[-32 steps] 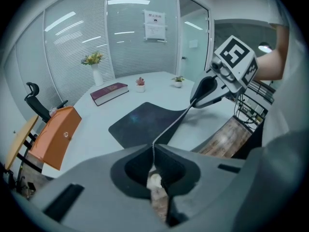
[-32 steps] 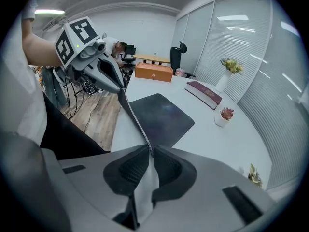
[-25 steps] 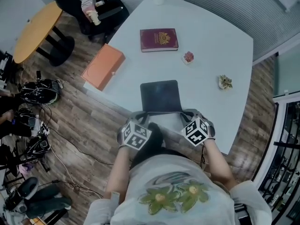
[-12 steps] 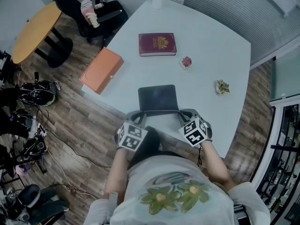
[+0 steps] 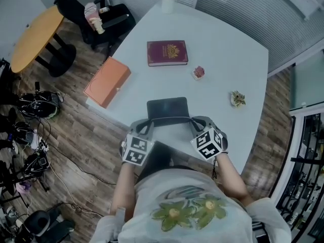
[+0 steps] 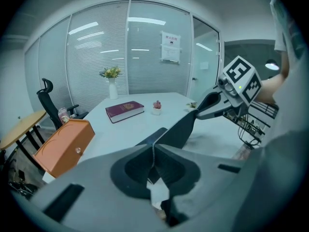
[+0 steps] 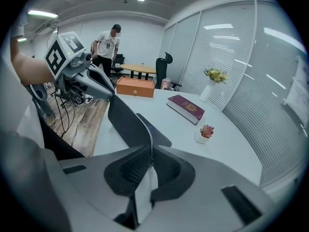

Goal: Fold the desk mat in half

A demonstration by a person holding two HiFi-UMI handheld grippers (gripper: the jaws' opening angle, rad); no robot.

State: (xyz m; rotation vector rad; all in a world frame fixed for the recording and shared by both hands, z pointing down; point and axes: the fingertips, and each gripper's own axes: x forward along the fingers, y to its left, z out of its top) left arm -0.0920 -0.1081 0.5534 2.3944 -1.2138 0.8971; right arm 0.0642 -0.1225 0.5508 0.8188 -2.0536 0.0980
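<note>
White table (image 5: 223, 59) with maroon book (image 5: 167, 52), orange box (image 5: 107, 81), vase (image 5: 167, 1), desk mat (image 5: 167, 108).

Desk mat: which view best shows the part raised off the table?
Right gripper view: the desk mat stands up from the table, with its far part lying flat. The left gripper view shows the raised part too, with little of the flat part. The head view shows only a dark rectangle from above.

From above, the desk mat (image 5: 167, 109) loses its near edge under the left tongs (image 5: 147, 125) and the right tongs (image 5: 195, 121). Past the right tongs, a small object (image 5: 237, 98) on the desk (image 5: 228, 49) — too small to identify.
</note>
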